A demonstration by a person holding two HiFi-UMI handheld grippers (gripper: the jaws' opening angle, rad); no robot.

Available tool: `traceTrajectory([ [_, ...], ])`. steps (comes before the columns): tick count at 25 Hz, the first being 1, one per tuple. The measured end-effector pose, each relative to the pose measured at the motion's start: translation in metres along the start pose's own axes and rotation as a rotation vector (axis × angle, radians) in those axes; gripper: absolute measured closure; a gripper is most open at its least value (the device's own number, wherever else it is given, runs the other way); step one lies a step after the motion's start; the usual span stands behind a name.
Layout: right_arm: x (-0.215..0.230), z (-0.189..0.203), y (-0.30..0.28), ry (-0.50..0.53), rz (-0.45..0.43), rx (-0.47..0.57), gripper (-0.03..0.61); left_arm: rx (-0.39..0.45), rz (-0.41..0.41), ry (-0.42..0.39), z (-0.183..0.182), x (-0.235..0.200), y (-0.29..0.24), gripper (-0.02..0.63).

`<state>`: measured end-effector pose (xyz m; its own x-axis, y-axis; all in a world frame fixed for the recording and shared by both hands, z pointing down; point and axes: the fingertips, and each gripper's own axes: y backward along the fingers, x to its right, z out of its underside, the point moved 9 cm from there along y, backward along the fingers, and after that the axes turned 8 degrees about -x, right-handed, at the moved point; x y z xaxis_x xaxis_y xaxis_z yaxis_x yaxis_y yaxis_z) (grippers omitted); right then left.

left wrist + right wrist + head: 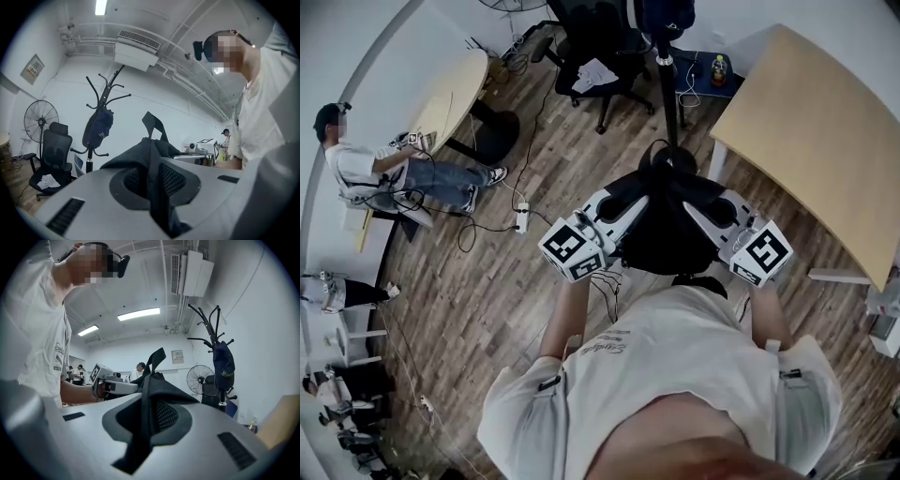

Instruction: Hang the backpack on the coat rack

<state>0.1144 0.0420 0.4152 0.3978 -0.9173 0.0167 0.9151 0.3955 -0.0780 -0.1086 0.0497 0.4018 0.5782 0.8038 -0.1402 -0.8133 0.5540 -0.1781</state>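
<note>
A black backpack (pixel 667 230) hangs in the air between my two grippers, above the wooden floor. My left gripper (pixel 619 208) is shut on a fold of its fabric (pixel 151 157), and my right gripper (pixel 720 212) is shut on the other side (pixel 149 390). A strap loop (pixel 153 123) sticks up from the top of the pack. The black coat rack (pixel 671 89) stands just beyond the backpack. A navy bag (pixel 98 127) hangs on one of its hooks, also in the right gripper view (pixel 224 363). The upper hooks (pixel 108 89) are bare.
A black office chair (pixel 600 47) stands left of the rack, with a standing fan (pixel 40 119) behind it. A wooden table (pixel 825 131) is on the right and another (pixel 455 94) on the left, where a person (pixel 384 173) sits. A power strip and cables (pixel 522 217) lie on the floor.
</note>
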Motion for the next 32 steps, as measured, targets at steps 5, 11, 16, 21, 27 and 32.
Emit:
traceTrajectory([
  [5, 0.051, -0.004, -0.014, 0.039, -0.015, 0.032, 0.548, 0.014, -0.001, -0.002, -0.015, -0.036, -0.033, 0.568],
  [11, 0.103, -0.014, -0.027, 0.065, 0.003, 0.039, 0.548, 0.031, 0.006, -0.023, -0.034, -0.075, -0.070, 0.568],
  [16, 0.132, -0.023, -0.040, 0.083, 0.027, 0.032, 0.548, 0.045, 0.020, -0.006, -0.046, -0.103, -0.090, 0.568],
  [21, 0.154, -0.026, -0.062, 0.071, 0.079, 0.045, 0.548, 0.059, 0.062, -0.011, -0.052, -0.141, -0.102, 0.568],
  [27, 0.168, -0.040, -0.088, 0.071, 0.156, 0.050, 0.548, 0.030, 0.124, -0.029, -0.073, -0.182, -0.107, 0.568],
  [32, 0.179, -0.068, -0.114, 0.090, 0.230, 0.066, 0.548, 0.003, 0.162, -0.053, -0.109, -0.215, -0.105, 0.568],
])
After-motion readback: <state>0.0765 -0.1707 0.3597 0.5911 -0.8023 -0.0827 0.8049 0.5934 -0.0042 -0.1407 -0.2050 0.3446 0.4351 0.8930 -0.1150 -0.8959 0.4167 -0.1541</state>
